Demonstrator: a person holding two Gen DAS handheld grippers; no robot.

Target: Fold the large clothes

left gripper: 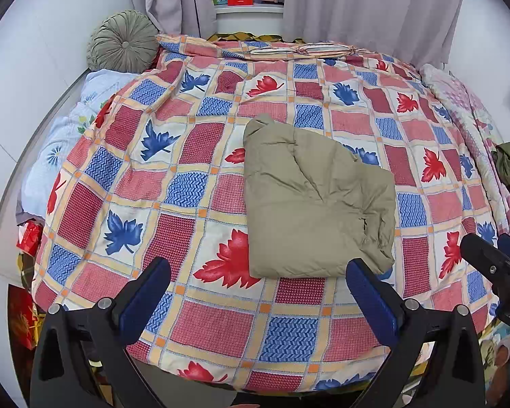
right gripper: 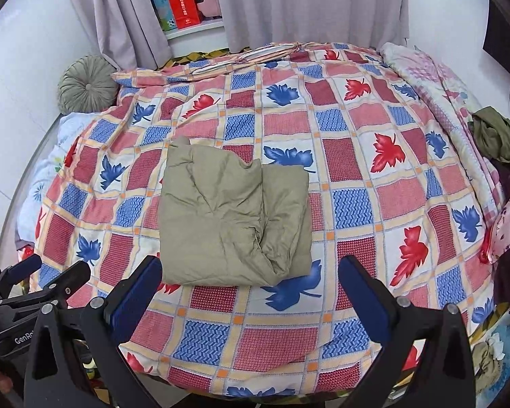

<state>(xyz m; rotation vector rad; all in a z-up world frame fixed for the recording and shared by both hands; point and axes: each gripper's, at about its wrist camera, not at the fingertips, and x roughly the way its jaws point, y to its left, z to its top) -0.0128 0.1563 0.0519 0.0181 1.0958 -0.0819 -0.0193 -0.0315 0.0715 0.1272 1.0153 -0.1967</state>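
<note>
At frame centre the puffy khaki garment [left gripper: 318, 200] lies folded; both grippers, left gripper [left gripper: 258, 292] and right gripper [right gripper: 251, 289], hang spread and empty; its springy padding may unfold.

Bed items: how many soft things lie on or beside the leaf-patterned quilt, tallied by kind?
Folded khaki padded garment: 1
Crumpled olive-green garment at the right edge: 1
Round grey-green pleated cushion: 1
Pale blue floral pillow: 1
Pink floral blanket along the right side: 1
Total: 5, not counting the red, blue and cream quilt itself.
</note>
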